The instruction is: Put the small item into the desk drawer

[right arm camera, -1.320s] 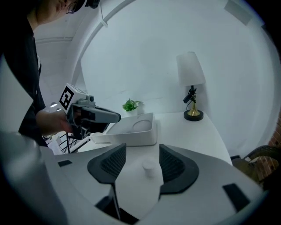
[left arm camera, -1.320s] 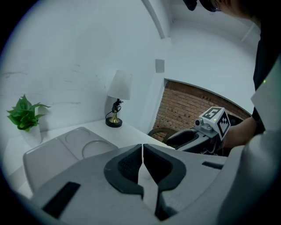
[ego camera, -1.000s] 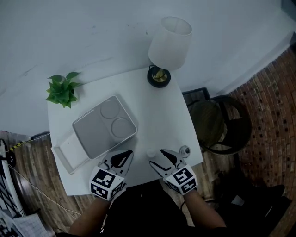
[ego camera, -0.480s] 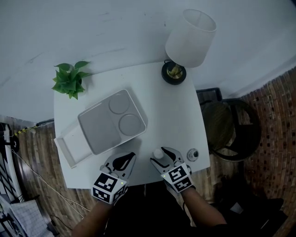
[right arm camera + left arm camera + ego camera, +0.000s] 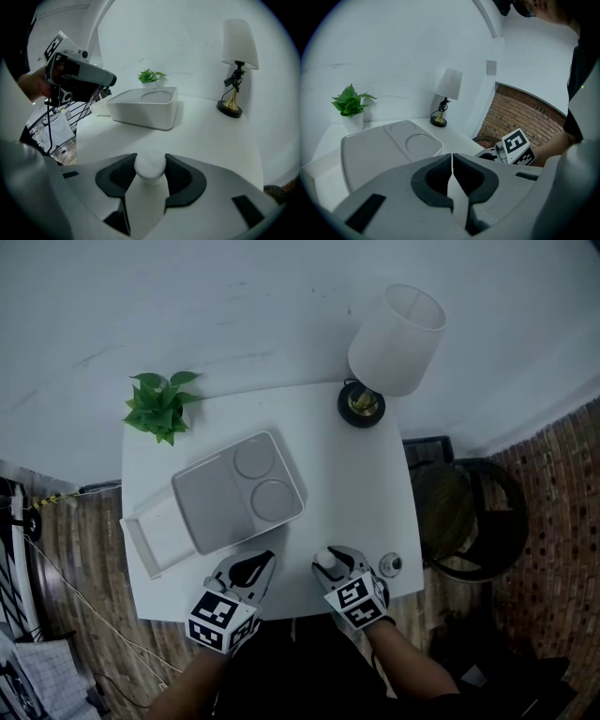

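Head view: white counter (image 5: pixel 347 474) carries a grey tray (image 5: pixel 217 502) with a white drawer (image 5: pixel 155 538) jutting out from under its left end. Also a plant (image 5: pixel 159 401) and a lamp (image 5: pixel 394 329). Both claws are at the near edge. The small white ball (image 5: pixel 325 559) sits in the right claw (image 5: pixel 328 557), well apart from the drawer.

Left gripper view: left claw (image 5: pixel 452 157) has its jaws together, nothing between them. We see the tray (image 5: pixel 384 147) ahead.

Right gripper view: right claw (image 5: pixel 150 168) is closing, with the ball (image 5: pixel 150 165) between its jaws and both pads touching it.
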Action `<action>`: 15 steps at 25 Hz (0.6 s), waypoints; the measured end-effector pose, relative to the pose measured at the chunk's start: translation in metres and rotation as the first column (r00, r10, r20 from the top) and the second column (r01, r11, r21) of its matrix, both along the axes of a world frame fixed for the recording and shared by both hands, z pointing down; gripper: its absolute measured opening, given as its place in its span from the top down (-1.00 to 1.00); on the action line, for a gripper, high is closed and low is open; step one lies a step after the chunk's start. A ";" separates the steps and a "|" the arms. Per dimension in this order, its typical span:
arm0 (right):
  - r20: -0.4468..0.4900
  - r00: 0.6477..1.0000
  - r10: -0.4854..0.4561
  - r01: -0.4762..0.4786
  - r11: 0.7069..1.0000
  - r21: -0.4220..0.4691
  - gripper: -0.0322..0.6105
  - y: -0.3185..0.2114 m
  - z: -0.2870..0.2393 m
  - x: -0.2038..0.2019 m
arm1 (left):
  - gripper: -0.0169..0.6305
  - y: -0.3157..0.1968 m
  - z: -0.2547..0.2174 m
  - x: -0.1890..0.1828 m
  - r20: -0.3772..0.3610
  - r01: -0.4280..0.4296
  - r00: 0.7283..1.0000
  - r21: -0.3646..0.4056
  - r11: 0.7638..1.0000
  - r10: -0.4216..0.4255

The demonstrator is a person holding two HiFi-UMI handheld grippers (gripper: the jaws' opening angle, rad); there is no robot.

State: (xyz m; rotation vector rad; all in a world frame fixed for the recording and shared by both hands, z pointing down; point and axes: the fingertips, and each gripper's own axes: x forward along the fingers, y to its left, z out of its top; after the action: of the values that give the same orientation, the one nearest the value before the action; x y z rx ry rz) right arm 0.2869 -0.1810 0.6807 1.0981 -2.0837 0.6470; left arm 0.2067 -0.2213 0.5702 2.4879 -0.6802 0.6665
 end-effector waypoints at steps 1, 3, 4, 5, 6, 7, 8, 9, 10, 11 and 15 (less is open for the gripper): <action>0.001 1.000 0.000 0.000 1.000 -0.002 0.33 0.000 -0.002 0.002 | 0.89 -0.001 -0.003 0.002 -0.004 -0.001 1.000 0.005 1.000 0.001; 0.011 1.000 0.001 -0.001 1.000 0.001 0.34 -0.001 -0.009 0.005 | 0.89 -0.003 -0.010 0.006 -0.011 -0.002 1.000 0.016 1.000 0.002; 0.015 1.000 0.000 0.000 1.000 0.006 0.34 -0.003 -0.013 0.006 | 0.89 -0.004 -0.014 0.008 -0.014 -0.002 1.000 0.024 1.000 0.002; 0.016 1.000 -0.003 0.003 1.000 0.012 0.34 -0.004 -0.017 0.008 | 0.89 -0.005 -0.018 0.010 -0.017 -0.001 1.000 0.032 0.999 0.001; 0.014 1.000 -0.008 0.008 1.000 0.020 0.34 -0.005 -0.022 0.009 | 0.89 -0.006 -0.023 0.012 -0.021 0.001 1.000 0.040 0.999 0.000; 0.010 1.000 -0.014 0.014 0.999 0.029 0.34 -0.006 -0.026 0.010 | 0.89 -0.007 -0.028 0.014 -0.024 0.003 1.000 0.048 0.999 -0.001; 0.006 1.000 -0.020 0.020 0.999 0.039 0.35 -0.008 -0.030 0.011 | 0.89 -0.007 -0.032 0.014 -0.026 0.005 1.000 0.055 0.998 -0.003; 0.005 1.000 -0.024 0.024 0.998 0.049 0.35 -0.009 -0.035 0.012 | 0.89 -0.008 -0.036 0.014 -0.027 0.008 1.000 0.061 0.998 -0.006; 0.005 1.000 -0.027 0.027 0.998 0.061 0.35 -0.011 -0.040 0.013 | 0.89 -0.008 -0.040 0.014 -0.028 0.013 1.000 0.068 0.998 -0.011; 0.007 0.999 -0.031 0.030 0.997 0.073 0.35 -0.012 -0.046 0.014 | 0.89 -0.009 -0.043 0.013 -0.028 0.021 0.999 0.075 0.997 -0.019; -0.018 0.997 -0.078 0.080 0.988 0.130 0.35 -0.019 -0.069 0.016 | 0.89 -0.015 -0.060 0.004 -0.027 0.072 0.997 0.111 0.991 -0.070</action>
State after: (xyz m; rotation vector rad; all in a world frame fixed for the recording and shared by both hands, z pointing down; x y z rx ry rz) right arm 0.3029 -0.1997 0.6115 1.0819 -2.1726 0.4691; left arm 0.2103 -0.2363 0.5105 2.5556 -0.8140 0.5874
